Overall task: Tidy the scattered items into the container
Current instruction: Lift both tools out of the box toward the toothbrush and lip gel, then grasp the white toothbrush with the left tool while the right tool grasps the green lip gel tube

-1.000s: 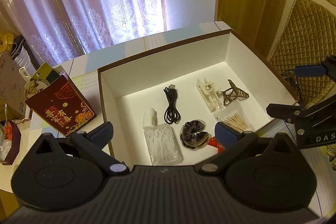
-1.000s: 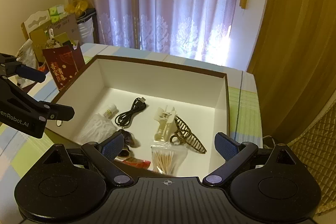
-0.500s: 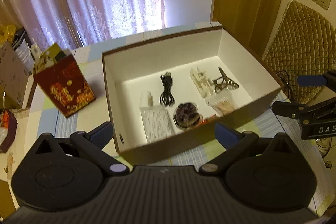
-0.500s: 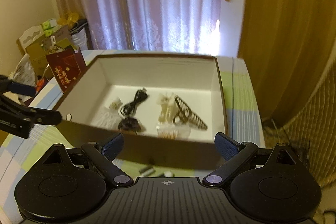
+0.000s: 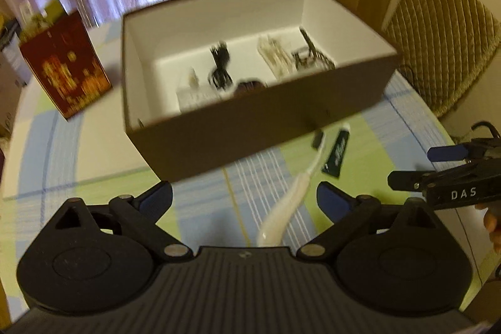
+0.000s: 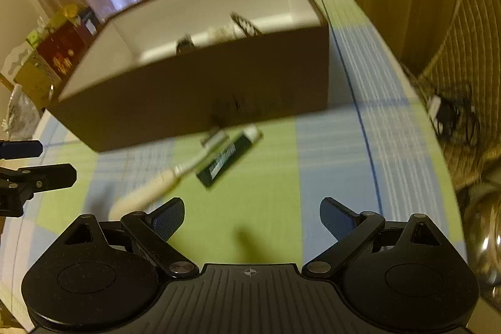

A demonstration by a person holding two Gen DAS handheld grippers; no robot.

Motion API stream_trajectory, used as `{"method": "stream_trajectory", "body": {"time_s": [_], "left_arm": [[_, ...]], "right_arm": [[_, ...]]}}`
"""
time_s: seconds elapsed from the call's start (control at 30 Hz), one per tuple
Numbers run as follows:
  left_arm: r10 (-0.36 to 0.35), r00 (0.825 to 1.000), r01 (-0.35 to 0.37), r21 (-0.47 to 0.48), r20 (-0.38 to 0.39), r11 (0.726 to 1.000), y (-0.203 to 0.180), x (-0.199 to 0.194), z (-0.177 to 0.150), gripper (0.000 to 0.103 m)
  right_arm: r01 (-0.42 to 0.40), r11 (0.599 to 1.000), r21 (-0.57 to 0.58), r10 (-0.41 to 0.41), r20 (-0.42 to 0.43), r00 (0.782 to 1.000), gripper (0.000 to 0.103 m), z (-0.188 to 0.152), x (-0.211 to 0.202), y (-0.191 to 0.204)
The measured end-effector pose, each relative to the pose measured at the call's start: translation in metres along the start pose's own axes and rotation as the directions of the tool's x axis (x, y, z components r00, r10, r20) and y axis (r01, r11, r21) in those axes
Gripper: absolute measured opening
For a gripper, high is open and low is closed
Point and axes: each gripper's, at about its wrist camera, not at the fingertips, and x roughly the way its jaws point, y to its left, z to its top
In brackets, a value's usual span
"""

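Both tools are hovering released over the checked tabletop (image 5: 103, 171), the left tool (image 5: 244, 197) and the right tool (image 6: 252, 213) each holding nothing between spread fingers. A white toothbrush (image 6: 162, 180) and a dark green tube (image 6: 230, 157) are lying side by side, apparently touching, just in front of the brown box (image 5: 250, 127), outside it. Inside, a black cable (image 5: 219, 69) and a hair claw (image 5: 308, 53) are resting, blurred.

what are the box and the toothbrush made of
Box: looks like cardboard, matte brown outside, white inside, with thin straight folded walls. Toothbrush: probably plastic, with a smooth cream handle that catches a slight sheen; blur leaves the finish uncertain.
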Motion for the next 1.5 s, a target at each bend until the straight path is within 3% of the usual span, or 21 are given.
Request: {"method": "stream_trajectory", "body": {"time_s": [0.47, 0.53, 0.8, 1.0, 1.23, 1.33, 1.5], "left_arm": [[-0.036, 0.996, 0.039, 0.039, -0.076, 0.998, -0.017, 0.034, -0.009, 0.090], [-0.045, 0.995, 0.049, 0.049, -0.084, 0.998, -0.018, 0.040, -0.010, 0.083], [-0.091, 0.991, 0.102, 0.110, -0.101, 0.989, -0.026, 0.058, -0.016, 0.070], [-0.134, 0.985, 0.149, 0.153, -0.106, 0.977, -0.034, 0.070, -0.015, 0.056], [-0.117, 0.986, 0.137, 0.176, -0.122, 0.975, -0.041, 0.088, -0.020, 0.023], [-0.131, 0.984, 0.150, 0.165, -0.118, 0.975, -0.037, 0.082, -0.028, 0.020], [-0.096, 0.988, 0.108, 0.097, -0.122, 0.989, -0.022, 0.067, -0.050, 0.018]], "right_arm": [[0.035, 0.998, 0.043, -0.033, -0.050, 0.998, 0.098, -0.016, 0.013, -0.016], [0.037, 0.998, 0.048, -0.034, -0.051, 0.998, 0.098, -0.015, 0.013, -0.017], [0.043, 0.996, 0.082, -0.039, -0.051, 0.998, 0.098, -0.015, 0.015, -0.027], [0.050, 0.994, 0.099, -0.045, -0.053, 0.998, 0.098, -0.015, 0.014, -0.032], [0.053, 0.994, 0.099, -0.048, -0.052, 0.997, 0.098, -0.016, 0.013, -0.032], [0.053, 0.994, 0.098, -0.048, -0.051, 0.998, 0.098, -0.016, 0.013, -0.031], [0.051, 0.994, 0.094, -0.046, -0.052, 0.998, 0.098, -0.017, 0.013, -0.029]]}}
